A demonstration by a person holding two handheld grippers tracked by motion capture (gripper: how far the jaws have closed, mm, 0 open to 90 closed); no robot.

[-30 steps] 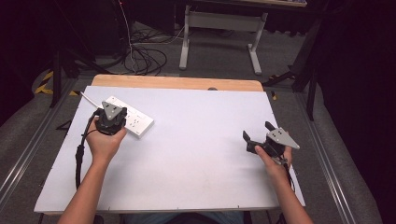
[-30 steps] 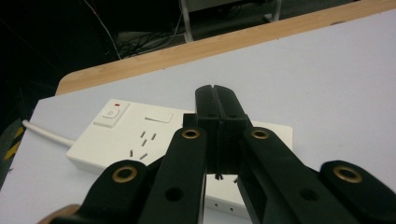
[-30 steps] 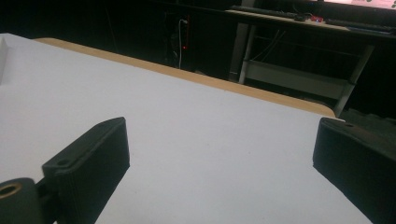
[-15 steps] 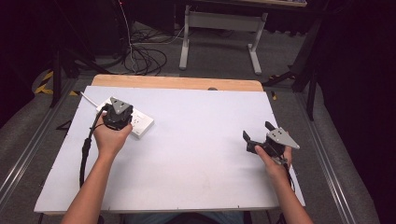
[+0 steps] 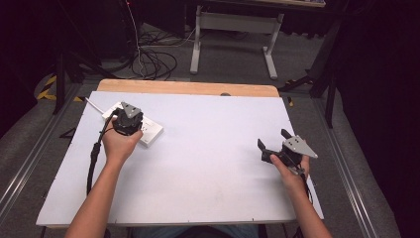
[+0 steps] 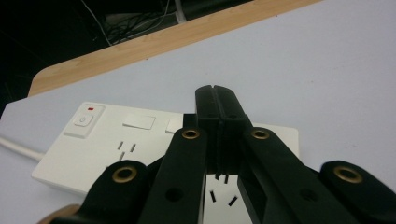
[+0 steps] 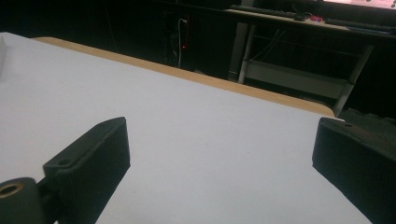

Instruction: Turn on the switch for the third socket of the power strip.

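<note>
High view: a white power strip (image 5: 133, 126) is seen lying flat on the white desk (image 5: 208, 168) near its far left corner, with a white cord (image 5: 94, 105) leading off toward the edge. The left claw (image 5: 128, 119) is held directly above the strip's middle, while the right claw (image 5: 278, 148) is kept well apart, low over bare desk at the near right side.

Left gripper view: the left claw's jaws are pressed together with nothing between them, their tips poised over the sockets (image 6: 126, 149) of the strip. A switch (image 6: 82, 120) with a small red mark is found at the strip's cord end.

Right gripper view: the right claw's jaws are spread wide over bare desk, and nothing is held.

The strip is judged to be a stiff, light plastic body with smooth, somewhat slippery faces. It would best be taken across its narrow width, by the two long sides, near the middle; drag from the cord should be expected.
</note>
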